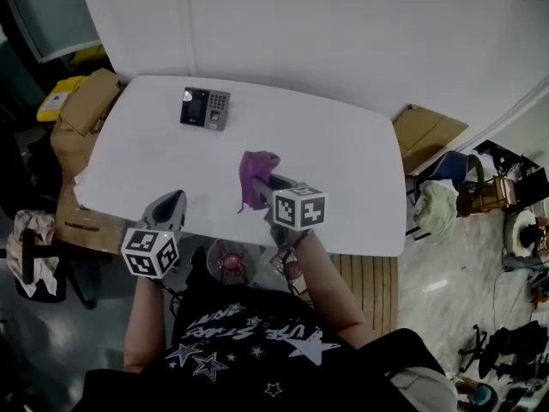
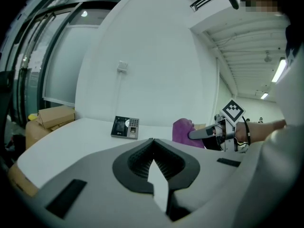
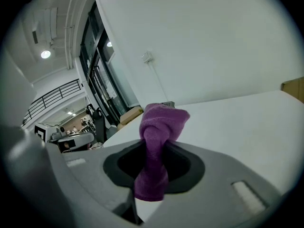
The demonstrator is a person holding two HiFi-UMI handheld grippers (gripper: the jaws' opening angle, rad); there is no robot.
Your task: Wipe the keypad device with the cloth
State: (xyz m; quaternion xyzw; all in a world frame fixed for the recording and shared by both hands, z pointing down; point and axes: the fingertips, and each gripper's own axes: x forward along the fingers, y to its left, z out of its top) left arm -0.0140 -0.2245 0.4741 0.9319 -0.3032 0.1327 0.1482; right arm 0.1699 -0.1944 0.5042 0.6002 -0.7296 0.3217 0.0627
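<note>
Nearest, left gripper (image 1: 169, 206) hovers closed and empty over the table (image 1: 360, 161) edge, then right gripper (image 1: 264, 184) pinches the soft, light cloth (image 1: 255, 166), hanging limp, and well beyond lies the keypad device (image 1: 205, 108), probably light enough to slide when wiped.

The person wears a black T-shirt (image 1: 249, 337) printed with white stars. The left hand-held gripper (image 1: 174, 197) and right hand-held gripper (image 1: 261, 184) are grey, each bearing a black-and-white marker cube.

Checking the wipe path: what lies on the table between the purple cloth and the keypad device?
Nothing: the head view shows only bare white table between the cloth and the keypad device.
</note>
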